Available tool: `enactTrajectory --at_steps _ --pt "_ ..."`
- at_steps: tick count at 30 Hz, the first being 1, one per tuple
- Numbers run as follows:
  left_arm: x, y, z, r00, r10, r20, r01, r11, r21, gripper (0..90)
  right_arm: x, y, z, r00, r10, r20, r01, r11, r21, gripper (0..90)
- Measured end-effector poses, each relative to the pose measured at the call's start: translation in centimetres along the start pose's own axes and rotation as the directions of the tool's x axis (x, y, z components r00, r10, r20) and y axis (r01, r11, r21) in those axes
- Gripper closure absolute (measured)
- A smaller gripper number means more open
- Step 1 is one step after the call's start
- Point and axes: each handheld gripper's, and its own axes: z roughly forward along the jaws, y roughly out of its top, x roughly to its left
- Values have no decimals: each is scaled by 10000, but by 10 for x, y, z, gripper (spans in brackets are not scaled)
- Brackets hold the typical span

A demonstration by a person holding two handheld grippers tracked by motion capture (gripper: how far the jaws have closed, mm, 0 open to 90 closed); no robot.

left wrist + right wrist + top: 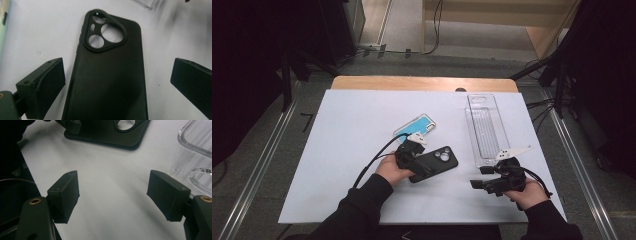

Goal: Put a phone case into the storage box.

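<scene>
A black phone case (434, 163) lies back-up on the white table sheet (347, 150), its camera cut-out pointing away from me. My left gripper (418, 165) is open and straddles the case's lower end. In the left gripper view the case (110, 75) runs up between the two spread jaws of the left gripper (117, 85), and neither jaw touches it. My right gripper (479, 181) is open over bare sheet, right of the case. In the right gripper view nothing lies between the jaws of the right gripper (112, 192), and the case's top end (105, 135) is farther off.
A blue phone case (416, 127) lies just beyond the left gripper. A long clear plastic tray (486, 130) stands at the right, and its near corner (195, 152) sits close to the right gripper's jaw. Bare sheet spreads to the left and along the front edge.
</scene>
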Motion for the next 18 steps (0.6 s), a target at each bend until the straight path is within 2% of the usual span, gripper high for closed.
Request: enactTrajectory --at_steps 2,11,14,18 --pt "0 -2 4 9999 138 -1 -138 9997 214 0 0 0 0 10000 -23 10 23 10000 -5 238" --pt "-4 -2 6 9976 645 -263 -632 9969 464 0 -1 0 1 10000 -7 42 6 10000 35 238" --pt "-7 -3 7 9938 979 -518 -950 9939 557 8 -1 0 2 10000 -28 62 27 10000 65 238" --pt "-12 -4 8 9828 1558 -989 -1490 9862 724 42 -1 0 2 10000 -14 65 14 10000 38 238"
